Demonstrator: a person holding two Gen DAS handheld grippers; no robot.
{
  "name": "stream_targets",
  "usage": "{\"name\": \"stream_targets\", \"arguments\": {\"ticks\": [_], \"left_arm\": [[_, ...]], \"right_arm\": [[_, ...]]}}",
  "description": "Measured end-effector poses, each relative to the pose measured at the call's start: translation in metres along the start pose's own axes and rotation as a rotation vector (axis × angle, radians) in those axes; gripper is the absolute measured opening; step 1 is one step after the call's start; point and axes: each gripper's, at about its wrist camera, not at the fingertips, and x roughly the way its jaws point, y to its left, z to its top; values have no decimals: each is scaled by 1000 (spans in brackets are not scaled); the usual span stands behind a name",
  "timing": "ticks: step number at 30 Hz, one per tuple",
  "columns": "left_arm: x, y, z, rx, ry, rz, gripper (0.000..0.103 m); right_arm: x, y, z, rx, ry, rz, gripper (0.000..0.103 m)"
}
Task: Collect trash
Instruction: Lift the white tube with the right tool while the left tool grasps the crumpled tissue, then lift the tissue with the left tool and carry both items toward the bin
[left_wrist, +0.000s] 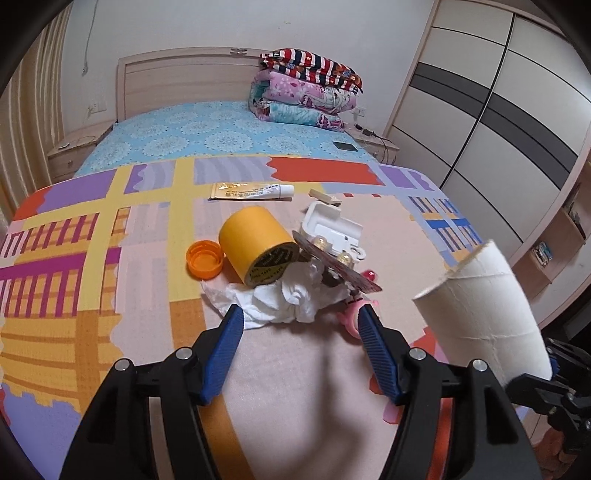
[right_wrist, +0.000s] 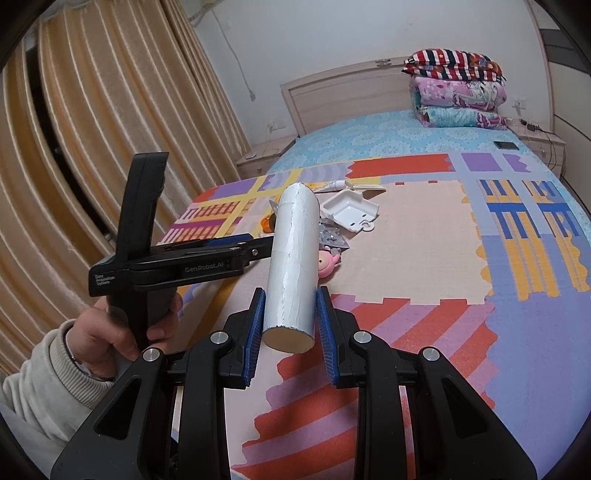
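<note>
My right gripper (right_wrist: 289, 295) is shut on a white cardboard paper tube (right_wrist: 293, 258) and holds it above the bed; the tube also shows in the left wrist view (left_wrist: 484, 314) at the right. My left gripper (left_wrist: 299, 314) is open and empty, just in front of a crumpled white tissue (left_wrist: 284, 295). Behind the tissue lie a yellow tape roll (left_wrist: 258, 247), an orange bottle cap (left_wrist: 205, 260), a foil blister pack (left_wrist: 332, 264), a white plastic tray (left_wrist: 328, 225) and a small pink toy (left_wrist: 351, 315). The left gripper shows from the side in the right wrist view (right_wrist: 258, 247).
A yellow ointment tube (left_wrist: 251, 191) and a small beige block (left_wrist: 325, 197) lie farther back on the patchwork mat (left_wrist: 110, 258). Folded quilts (left_wrist: 306, 88) are stacked at the headboard. A wardrobe (left_wrist: 498, 110) stands right, curtains (right_wrist: 92, 129) left.
</note>
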Motion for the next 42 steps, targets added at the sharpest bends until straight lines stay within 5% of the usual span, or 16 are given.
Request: {"name": "stream_targets", "arguments": {"ticks": [5,8,17,30,42], "left_arm": [[11,4,6,-2,-1,2,59],[20,3,7,4,21,-8,35],[27,3,6,7,37,-17,9],[-31,-8,-12,13,-10,-43,8],[-100,-28,-64,11,-54,-83,8]], "right_arm": [[-2,-6,-1,8,0,-11,28],[-1,-9,-2,15,1,-16,28],[-1,-10,-3,18,1,-17,28],[-32,8,-10,-5,-35,-16,28],[-62,26,-38,-29,-38,-19,28]]}}
